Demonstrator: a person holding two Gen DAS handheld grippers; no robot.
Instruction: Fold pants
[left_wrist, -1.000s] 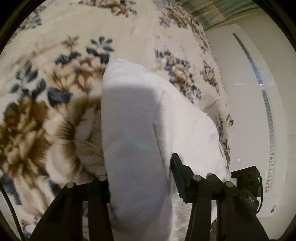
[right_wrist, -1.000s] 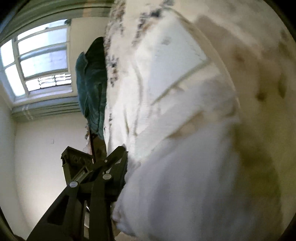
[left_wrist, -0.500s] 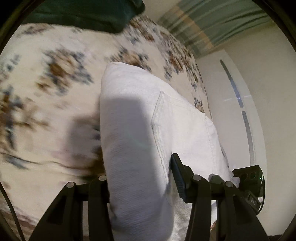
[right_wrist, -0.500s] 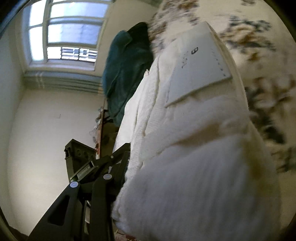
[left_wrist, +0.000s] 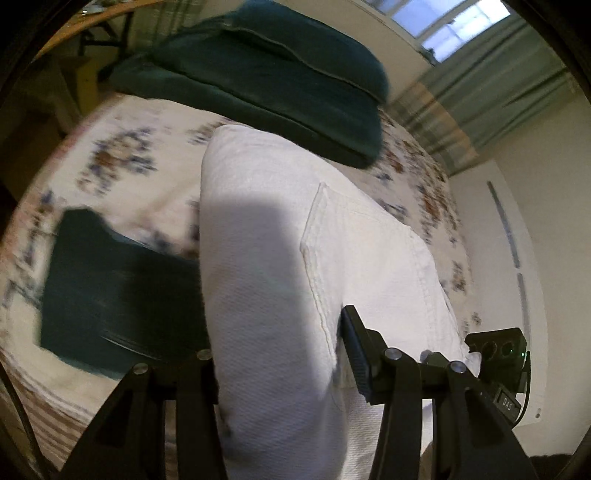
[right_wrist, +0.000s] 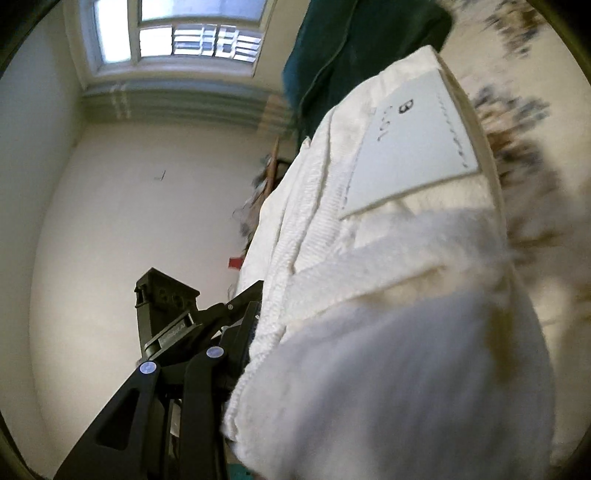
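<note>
While gripped, white pants (left_wrist: 266, 266), floral bed (left_wrist: 122, 162)

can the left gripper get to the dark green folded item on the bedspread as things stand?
Probably not: the left gripper is clamped on the white pants, which hang between its fingers, so it has no free jaw for the dark green folded item.

light: daylight from window (right_wrist: 177, 33) | shadow: across white pants (left_wrist: 258, 236) | blur: bedspread (left_wrist: 122, 162) smeared | edges: fisheye-bent

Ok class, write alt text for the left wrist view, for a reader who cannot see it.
The left hand-held gripper pinches folded white pants above a floral bedspread. Dark green bedding lies beyond, and a dark green folded cloth to the left.
</note>
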